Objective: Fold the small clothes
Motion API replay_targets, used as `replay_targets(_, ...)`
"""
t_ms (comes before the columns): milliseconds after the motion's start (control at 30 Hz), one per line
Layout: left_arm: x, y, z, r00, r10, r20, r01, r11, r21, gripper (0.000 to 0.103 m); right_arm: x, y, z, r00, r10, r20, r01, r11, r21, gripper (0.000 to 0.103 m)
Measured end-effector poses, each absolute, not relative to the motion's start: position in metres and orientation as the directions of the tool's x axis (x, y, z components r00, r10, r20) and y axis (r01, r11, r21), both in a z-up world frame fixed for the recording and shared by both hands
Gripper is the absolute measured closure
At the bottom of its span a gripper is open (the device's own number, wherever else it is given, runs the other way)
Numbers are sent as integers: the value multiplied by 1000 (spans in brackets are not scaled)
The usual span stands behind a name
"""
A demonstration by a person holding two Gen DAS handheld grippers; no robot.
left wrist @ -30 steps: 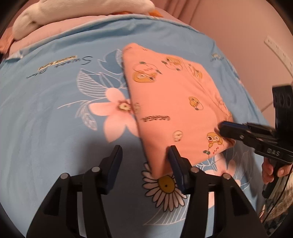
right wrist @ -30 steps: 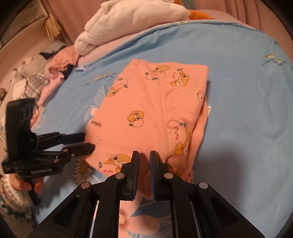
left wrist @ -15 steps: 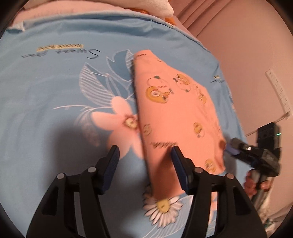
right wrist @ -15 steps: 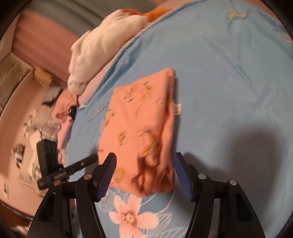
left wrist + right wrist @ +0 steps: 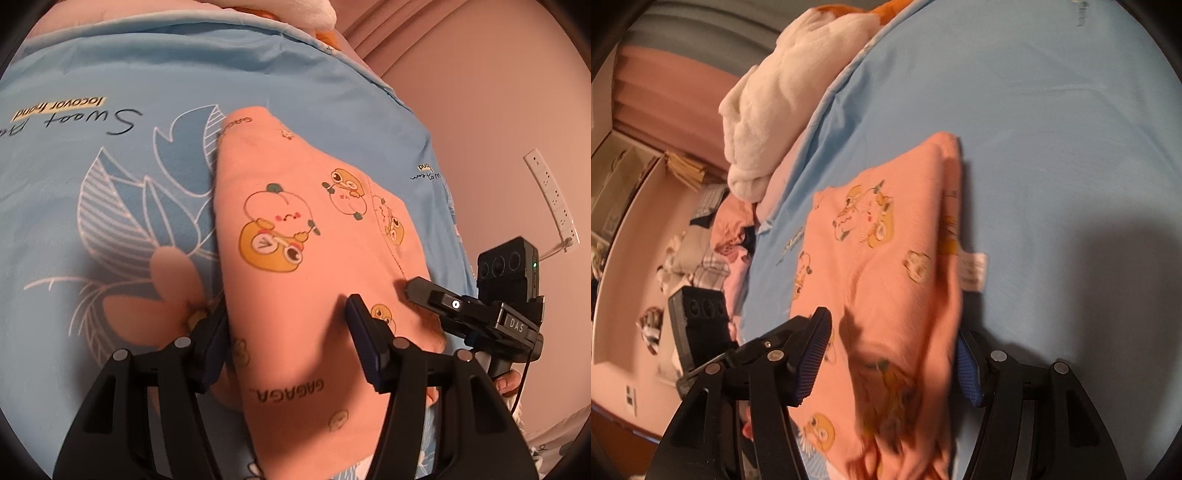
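Looking along the left gripper, its two fingers stood wide apart over the near end of the folded orange garment, one finger at the garment's left edge and the other above its printed middle; nothing was caught between them. The garment lay flat on the blue floral sheet, its far corner pointing toward the white fleece at the sheet's far edge. Just right of the garment, the right gripper reached in from the side with its tips at the garment's right edge; from this view its opening could not be judged. The fingers of the hand holding it showed below its body. A white power strip hung on the wall well right of the garment.

Looking along the right gripper, its blue-padded fingers were spread wide to either side of the garment's near end, gripping nothing. A white care label stuck out from the garment's right edge onto the sheet. Left of the garment, the left gripper's body sat beyond the sheet's edge, its tips hidden behind the right gripper's finger. The fleece lay beyond the garment, with a heap of other clothes to its left.
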State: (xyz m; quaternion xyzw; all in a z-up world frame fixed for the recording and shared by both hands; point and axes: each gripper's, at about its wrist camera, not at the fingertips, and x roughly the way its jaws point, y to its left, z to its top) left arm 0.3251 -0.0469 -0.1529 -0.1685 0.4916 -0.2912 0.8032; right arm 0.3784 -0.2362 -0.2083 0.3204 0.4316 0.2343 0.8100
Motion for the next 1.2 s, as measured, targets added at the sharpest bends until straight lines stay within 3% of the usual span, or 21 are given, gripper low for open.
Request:
replay_targets(300,334,-54,-155,346,-641,-685,318,767,-557,42,388,-229,-207,524,639,-563,-136,716,685,45)
replay_targets(467,332,-54,-155,361,-617,-699,307,786,-536,55,390,-227,-207,536,608,-585,-138,747,650,63)
replay_targets(667,329,-57,-151,381,-587,-714,294,809,-508,73,379,-212,-196,584,530,-615,-157,817,555,73)
replay_targets(800,323,-57,-143,396,-584,-709,303,812,-499,78,370,-203,-185,615,493,-615,-177,846,502,76)
replay_targets(1200,277,-57,-114,431,-560,-708,359,826,-434,79,332,-191,-158,658,474,-585,-226,865,447,76)
